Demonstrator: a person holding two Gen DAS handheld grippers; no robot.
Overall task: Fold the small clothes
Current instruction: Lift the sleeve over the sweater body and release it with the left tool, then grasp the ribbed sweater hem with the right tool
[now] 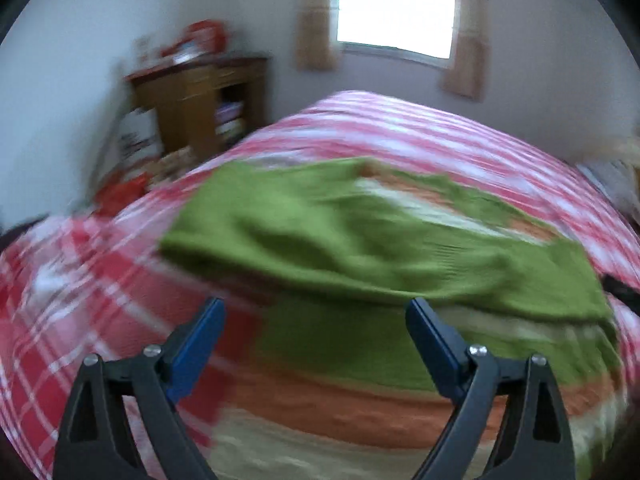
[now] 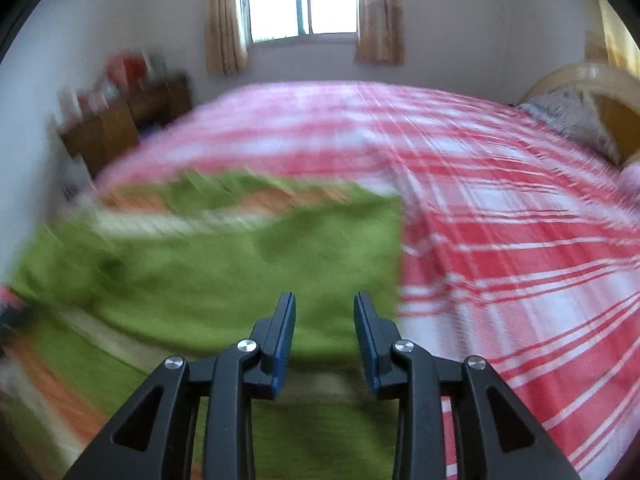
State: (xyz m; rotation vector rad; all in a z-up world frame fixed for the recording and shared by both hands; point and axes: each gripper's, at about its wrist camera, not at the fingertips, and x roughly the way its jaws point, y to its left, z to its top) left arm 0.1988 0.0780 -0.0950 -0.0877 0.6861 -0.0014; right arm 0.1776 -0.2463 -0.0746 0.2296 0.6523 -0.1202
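A small knitted garment (image 1: pixel 360 256) with green, orange and cream stripes lies on the bed, its green upper part folded over the lower part. It also shows in the right wrist view (image 2: pixel 224 264), with a straight right edge. My left gripper (image 1: pixel 316 308) is wide open and empty, hovering above the garment's near fold. My right gripper (image 2: pixel 325 304) is open with a narrower gap and holds nothing, above the garment's right part. Both views are motion-blurred.
The bed has a red and white checked cover (image 2: pixel 500 240). A wooden cabinet (image 1: pixel 200 100) with clutter stands by the far left wall. A curtained window (image 2: pixel 300 0) is in the back wall. A headboard and pillow (image 2: pixel 576 112) are at the right.
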